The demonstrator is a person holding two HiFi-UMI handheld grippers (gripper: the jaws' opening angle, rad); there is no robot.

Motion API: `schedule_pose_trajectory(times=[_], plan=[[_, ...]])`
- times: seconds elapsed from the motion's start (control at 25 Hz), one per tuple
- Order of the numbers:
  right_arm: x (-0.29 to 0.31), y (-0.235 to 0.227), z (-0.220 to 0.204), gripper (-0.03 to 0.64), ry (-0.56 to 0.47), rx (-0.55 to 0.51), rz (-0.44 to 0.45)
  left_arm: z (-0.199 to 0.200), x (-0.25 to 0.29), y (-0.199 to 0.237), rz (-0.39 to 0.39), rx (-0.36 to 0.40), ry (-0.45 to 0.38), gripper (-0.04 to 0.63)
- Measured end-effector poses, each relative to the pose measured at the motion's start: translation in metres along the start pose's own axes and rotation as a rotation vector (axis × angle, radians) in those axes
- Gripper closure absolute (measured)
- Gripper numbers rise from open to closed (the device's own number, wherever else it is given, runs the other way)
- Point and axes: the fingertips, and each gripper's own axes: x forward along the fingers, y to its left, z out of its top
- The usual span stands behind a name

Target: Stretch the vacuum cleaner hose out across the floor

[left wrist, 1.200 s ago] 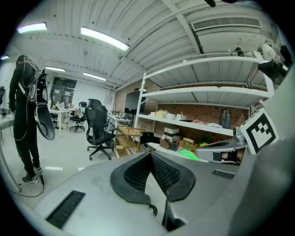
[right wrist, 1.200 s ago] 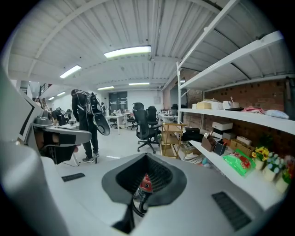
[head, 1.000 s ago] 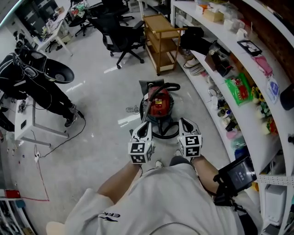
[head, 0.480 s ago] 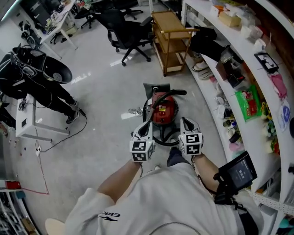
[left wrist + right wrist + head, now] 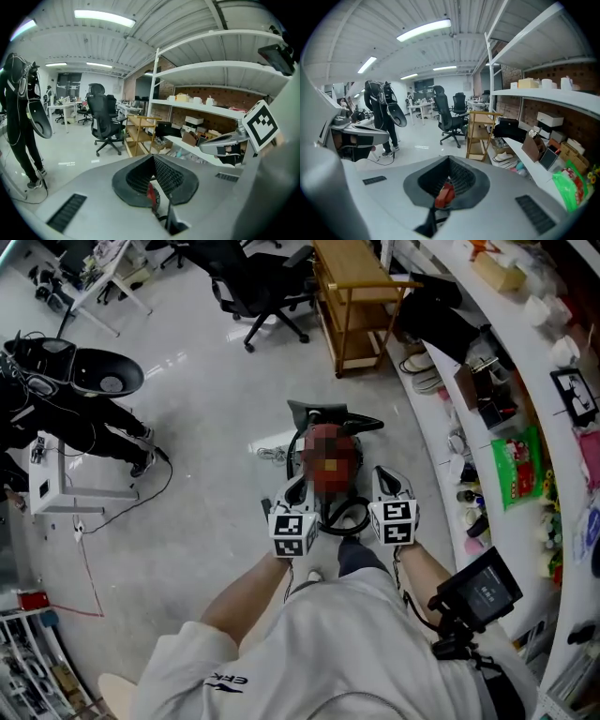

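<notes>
Hose (image 5: 351,519) coils round the vacuum (image 5: 330,465); my left gripper (image 5: 295,491) and right gripper (image 5: 382,480) hover closed, empty, so I should open one and take the free end

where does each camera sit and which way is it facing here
Head view: on the head, steeply down at the red canister vacuum cleaner; forearms, left gripper, right gripper show.
Left gripper view: on that gripper, forward along its shut jaws; right gripper at right.
Right gripper view: likewise; left gripper at left.
Shared: both gripper views face the wooden shelf trolley and black office chair.
</notes>
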Motion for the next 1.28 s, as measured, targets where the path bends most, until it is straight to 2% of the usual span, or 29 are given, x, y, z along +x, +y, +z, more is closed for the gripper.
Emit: schedule_pose_trajectory(times=[0.16, 0.48, 0.84, 1.28], plan=[[0.044, -0.023, -0.001, 0.615, 0.035, -0.006, 0.011, -0.006, 0.042, 0.011, 0.010, 0.022, 0.044, 0.592], [0.114, -0.051, -0.040, 0.615, 0.139, -0.032, 0.053, -0.045, 0.113, 0.031, 0.021, 0.078, 0.150, 0.592], [0.192, -0.079, -0.091, 0.615, 0.226, -0.094, 0.096, -0.113, 0.190, 0.052, 0.012, 0.145, 0.258, 0.592], [0.275, -0.101, -0.148, 0.615, 0.287, -0.202, 0.132, -0.181, 0.267, 0.066, -0.069, 0.324, 0.343, 0.582]])
